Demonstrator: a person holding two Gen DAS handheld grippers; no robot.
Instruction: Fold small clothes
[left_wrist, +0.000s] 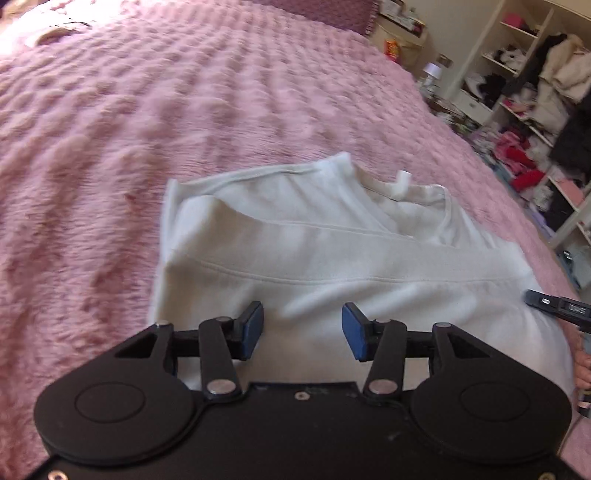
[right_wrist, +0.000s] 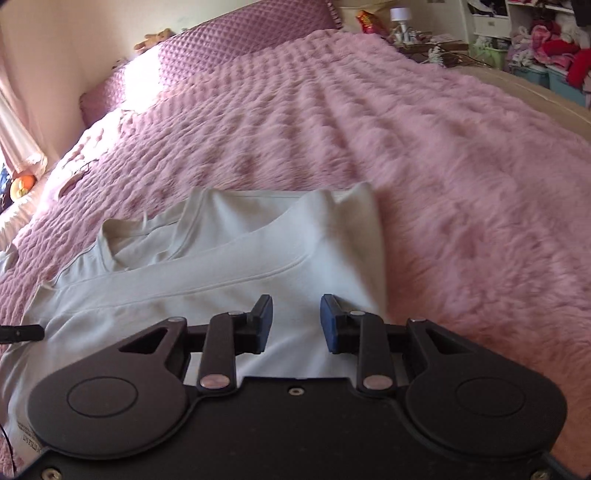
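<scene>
Left wrist view: your left gripper (left_wrist: 303, 330) hangs over the near part of the white garment (left_wrist: 314, 240), fingers apart w/ nothing between them. The garment lies partly folded on the pink bed cover (left_wrist: 147, 129). Take the near hem at one corner, not the middle.

Right wrist view: right gripper (right_wrist: 296, 323) is also open & empty, above the garment (right_wrist: 229, 280) near its right edge. Grip both layers, then lift both corners evenly.
</scene>
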